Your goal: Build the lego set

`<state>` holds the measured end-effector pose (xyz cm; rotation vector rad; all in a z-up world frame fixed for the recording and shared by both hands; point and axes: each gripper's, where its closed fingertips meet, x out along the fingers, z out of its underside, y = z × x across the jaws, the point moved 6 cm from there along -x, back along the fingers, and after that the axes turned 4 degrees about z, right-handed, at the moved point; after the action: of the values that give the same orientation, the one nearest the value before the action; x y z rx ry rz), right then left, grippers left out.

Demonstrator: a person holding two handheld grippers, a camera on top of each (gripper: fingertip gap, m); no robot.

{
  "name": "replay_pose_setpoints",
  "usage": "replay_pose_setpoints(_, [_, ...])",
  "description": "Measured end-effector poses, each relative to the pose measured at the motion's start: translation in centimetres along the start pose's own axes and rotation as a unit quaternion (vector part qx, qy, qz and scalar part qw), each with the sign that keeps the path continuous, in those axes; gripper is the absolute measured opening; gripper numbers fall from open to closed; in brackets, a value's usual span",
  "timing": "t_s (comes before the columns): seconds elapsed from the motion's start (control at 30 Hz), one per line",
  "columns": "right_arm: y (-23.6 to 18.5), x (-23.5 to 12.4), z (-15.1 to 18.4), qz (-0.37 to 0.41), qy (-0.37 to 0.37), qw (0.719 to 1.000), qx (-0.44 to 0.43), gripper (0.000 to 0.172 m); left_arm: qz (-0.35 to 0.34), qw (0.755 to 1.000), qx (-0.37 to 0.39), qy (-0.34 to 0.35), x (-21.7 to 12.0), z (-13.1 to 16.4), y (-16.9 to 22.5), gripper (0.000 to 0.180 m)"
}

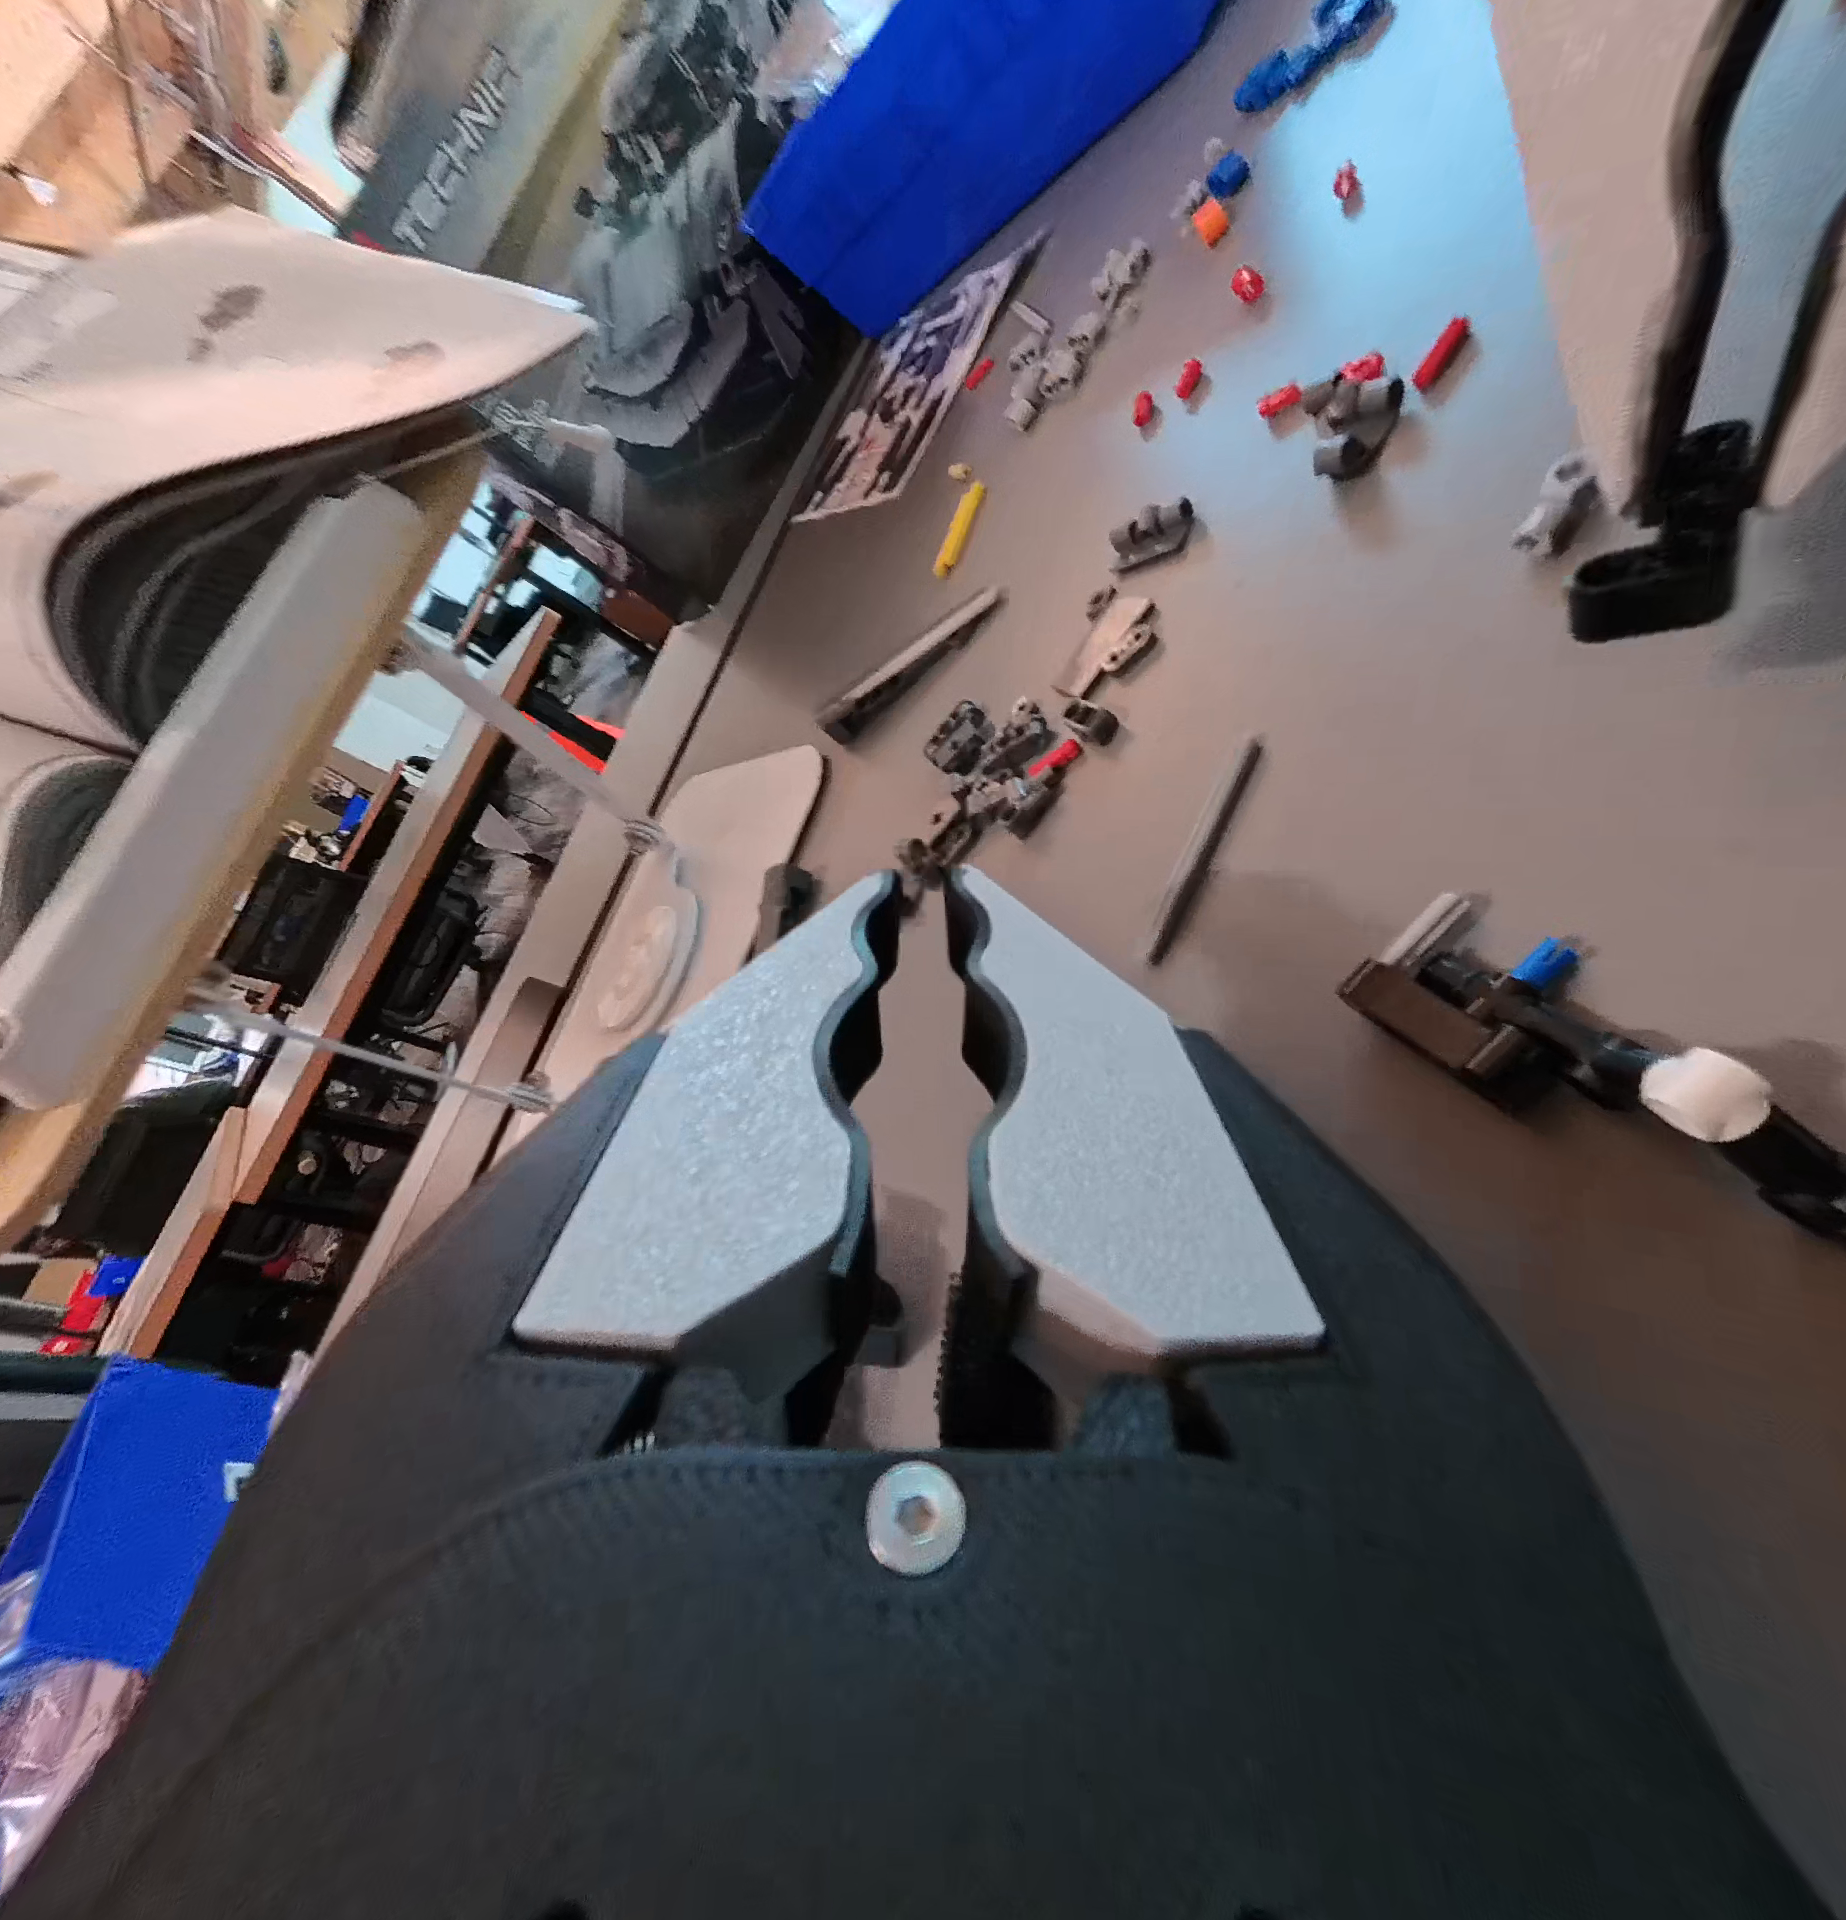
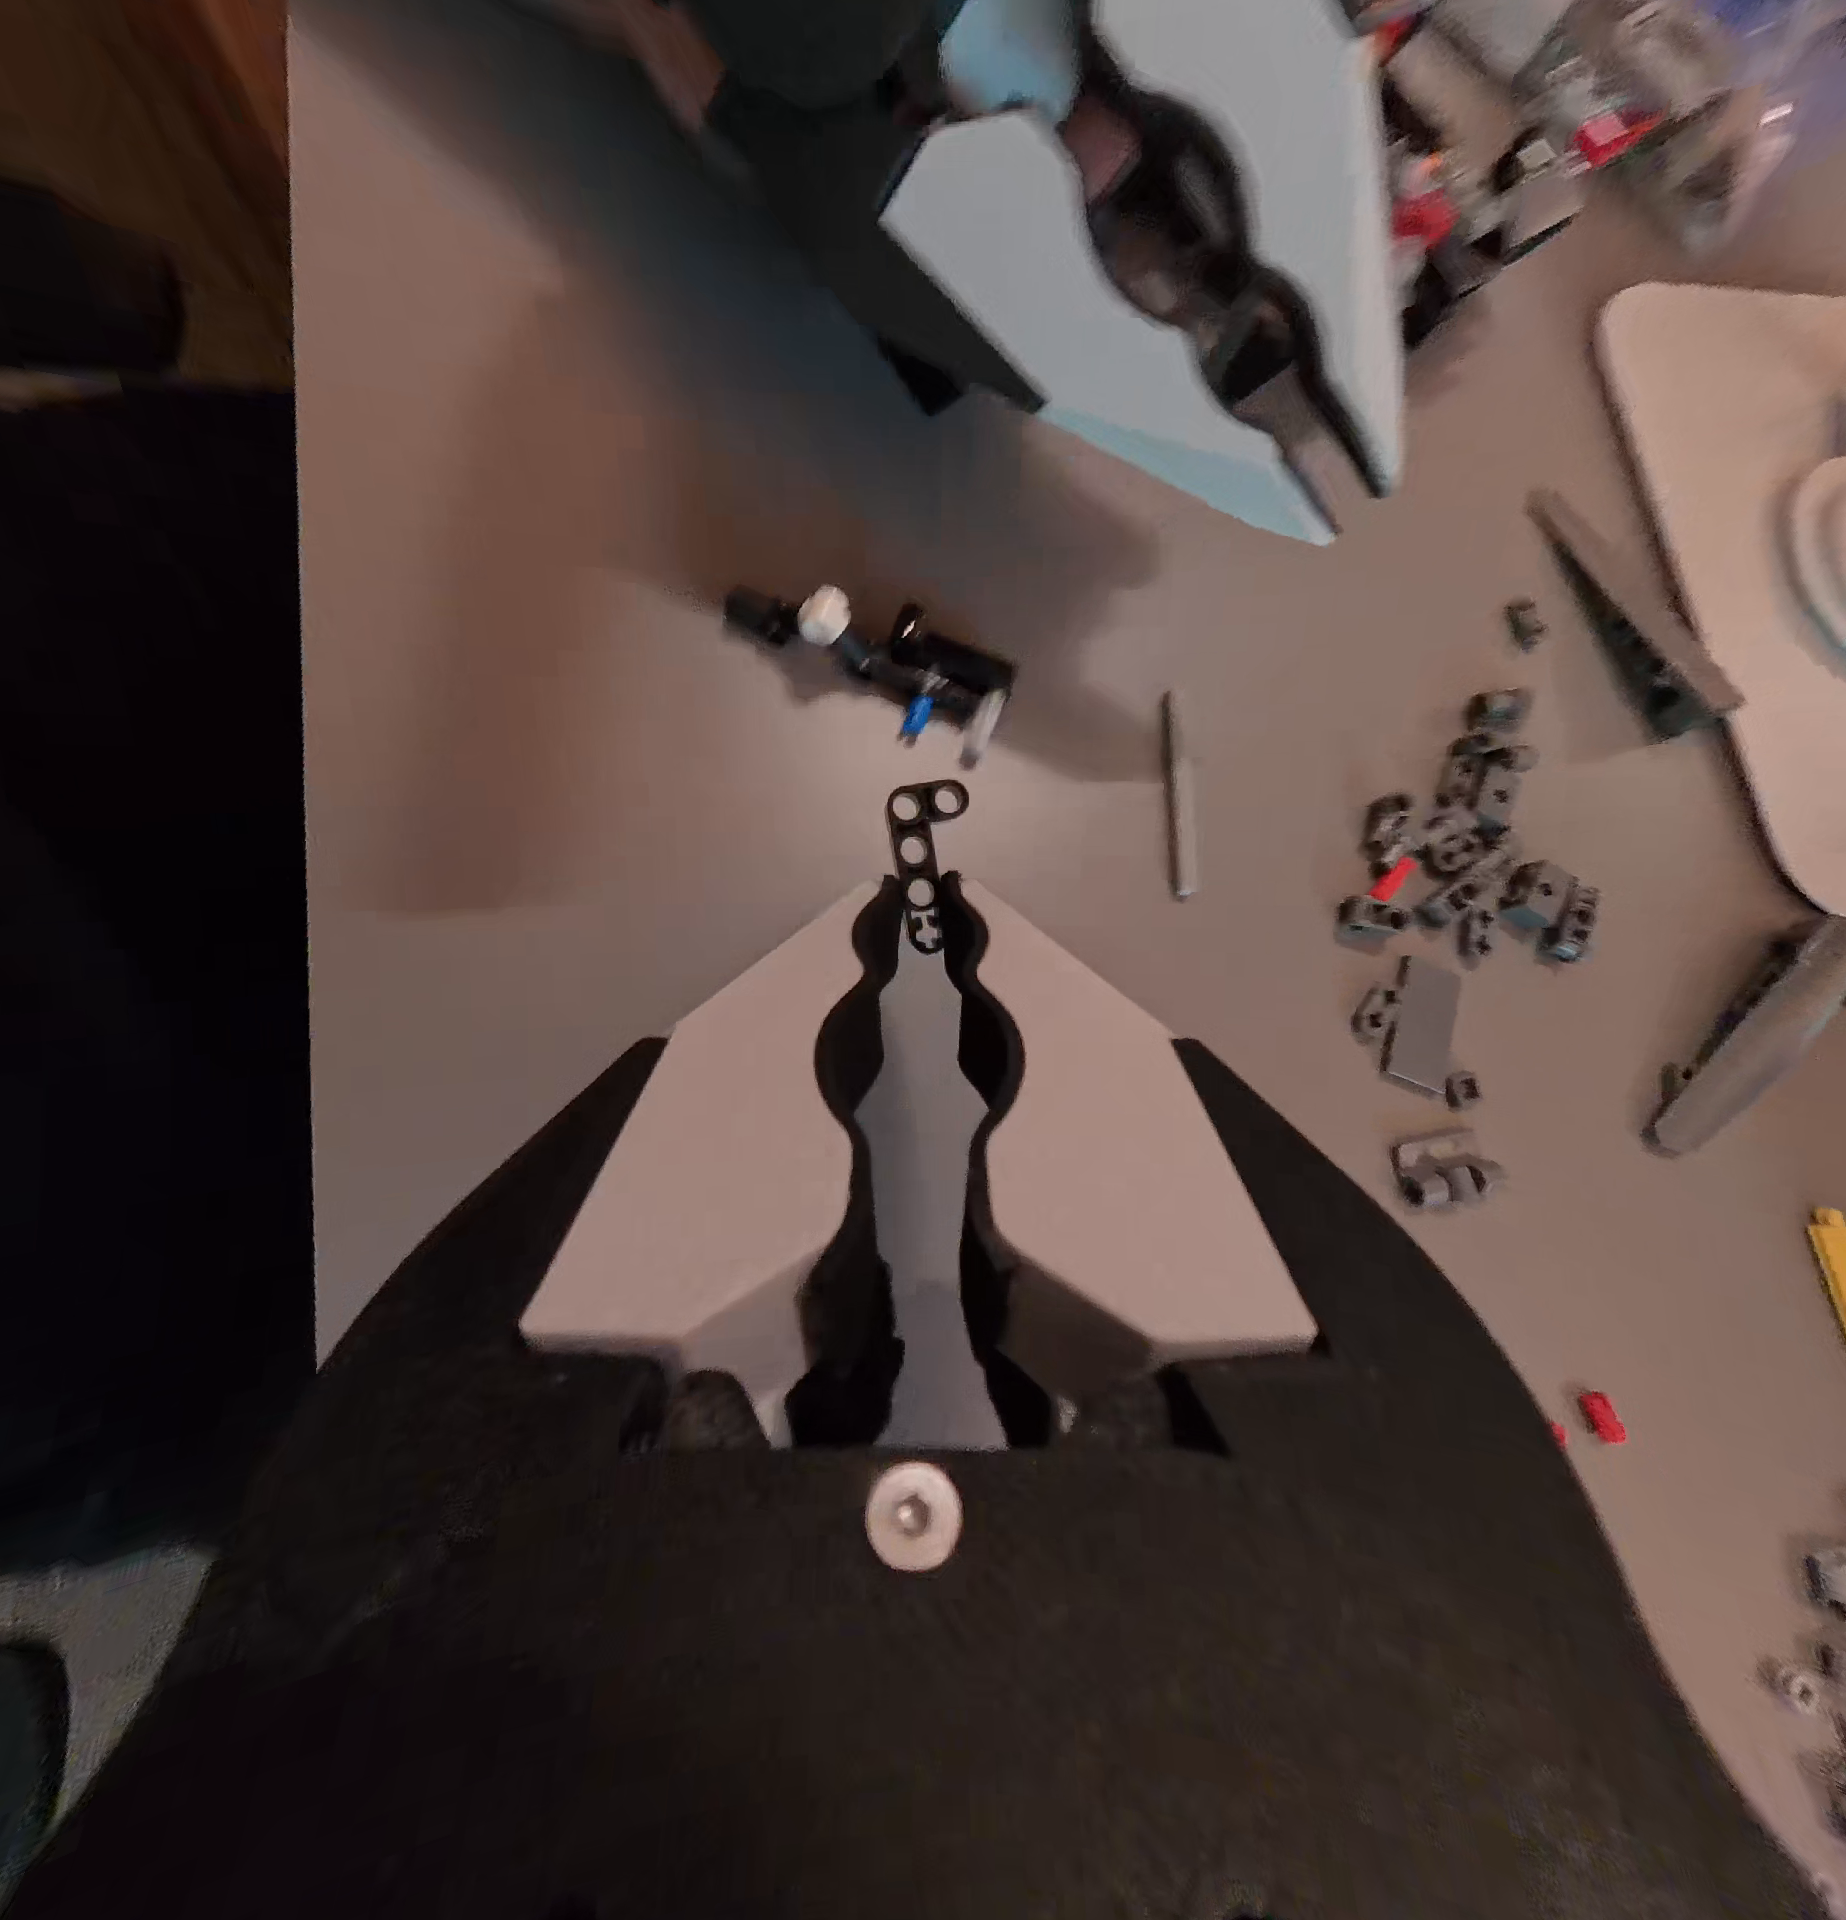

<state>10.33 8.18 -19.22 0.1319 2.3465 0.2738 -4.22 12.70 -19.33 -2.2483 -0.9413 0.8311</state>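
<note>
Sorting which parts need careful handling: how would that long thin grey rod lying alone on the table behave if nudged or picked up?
The grey rod looks straight and rigid, so it probably won't flex. Being slender and seemingly round, it would likely roll sideways on the smooth table if pushed. It lies flat and low, so pinching it may be fiddly; it seems light.

Left gripper (image 1: 921, 891), centre of frame: two pale grey, faintly speckled fingers (image 1: 753, 1132) with wavy black inner pads, tapering to narrow tips, set in a black textured body (image 1: 898, 1714). A silver hex-socket screw (image 1: 916, 1518) sits on the body's midline. Right gripper (image 2: 924, 883): the same build, with wavy black pads, a black body and a silver screw (image 2: 914, 1515) in the lower centre.
</note>
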Motion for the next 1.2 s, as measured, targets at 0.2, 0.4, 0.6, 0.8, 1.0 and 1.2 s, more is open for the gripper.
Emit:
replay_pose_setpoints(0.2, [2.3,-1.4,-1.8,0.047,0.124,0.984,0.116,0.004,-0.030,0.998,-0.009,0.055,-1.4,-1.2,-1.4,0.025])
replay_pose_setpoints(0.4, [3.8,-2.3,-4.1,0.056,0.216,0.958,0.178,0.004,-0.060,0.988,0.001,0.146,-3.4,-3.3,-2.2,0.057])
replay_pose_setpoints(0.6, [4.6,-1.8,-6.0,0.022,0.302,0.919,0.252,0.005,-0.071,0.985,0.021,0.157,-3.7,-3.8,-2.0,0.065])
replay_pose_setpoints(0.8, [5.0,-0.9,-6.8,-0.030,0.358,0.875,0.323,0.005,-0.091,0.982,0.034,0.163,-4.1,-4.2,-2.2,0.064])
replay_pose_setpoints(1.0, [4.7,0.1,-7.0,-0.070,0.366,0.861,0.346,0.005,-0.086,0.981,0.042,0.167,-4.2,-4.3,-2.0,0.056])
replay_pose_setpoints(1.2, [4.5,0.7,-7.1,-0.074,0.361,0.860,0.353,0.005,-0.087,0.978,0.081,0.172,-4.4,-4.8,-1.2,0.046])
